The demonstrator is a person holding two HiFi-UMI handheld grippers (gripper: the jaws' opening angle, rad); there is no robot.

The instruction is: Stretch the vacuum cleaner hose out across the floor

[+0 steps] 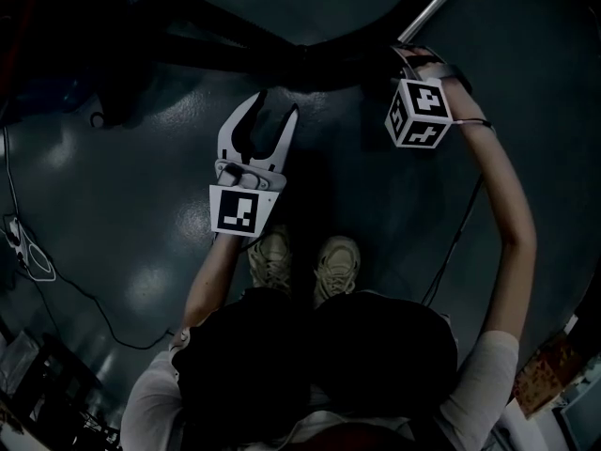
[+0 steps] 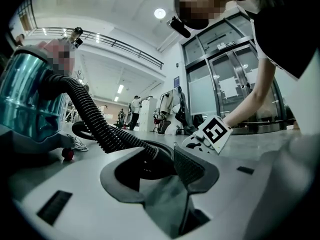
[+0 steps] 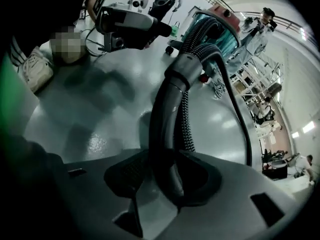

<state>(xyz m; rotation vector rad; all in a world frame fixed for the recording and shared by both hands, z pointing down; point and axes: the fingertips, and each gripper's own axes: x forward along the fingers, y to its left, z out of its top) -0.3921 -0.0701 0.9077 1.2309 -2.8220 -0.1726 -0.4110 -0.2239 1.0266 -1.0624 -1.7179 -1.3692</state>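
1. The black corrugated plastic hose (image 2: 92,115) leaves the teal see-through vacuum canister (image 2: 22,99) and droops toward the dark glossy floor (image 1: 122,214). It ends at a smooth black curved plastic handle pipe (image 3: 165,114).
2. The left tongs (image 2: 156,168) are clamped across the ribbed run of the hose. The right tongs (image 3: 167,176) are clamped round the handle pipe and point steeply down.
3. The hose should handle as light and floppy along its length but springy (it will likely want to curl back). Its ribs give the pads bite, so slipping seems unlikely there.
4. The handle pipe looks rigid and slick, so it is the likelier part to twist in a grip.
5. The best hold for pulling is probably the stiff handle pipe, with the second grip on the ribs to steer the slack.
6. The canister rides on a small red caster (image 2: 67,154), so a hard tug may drag it along instead of straightening the hose.
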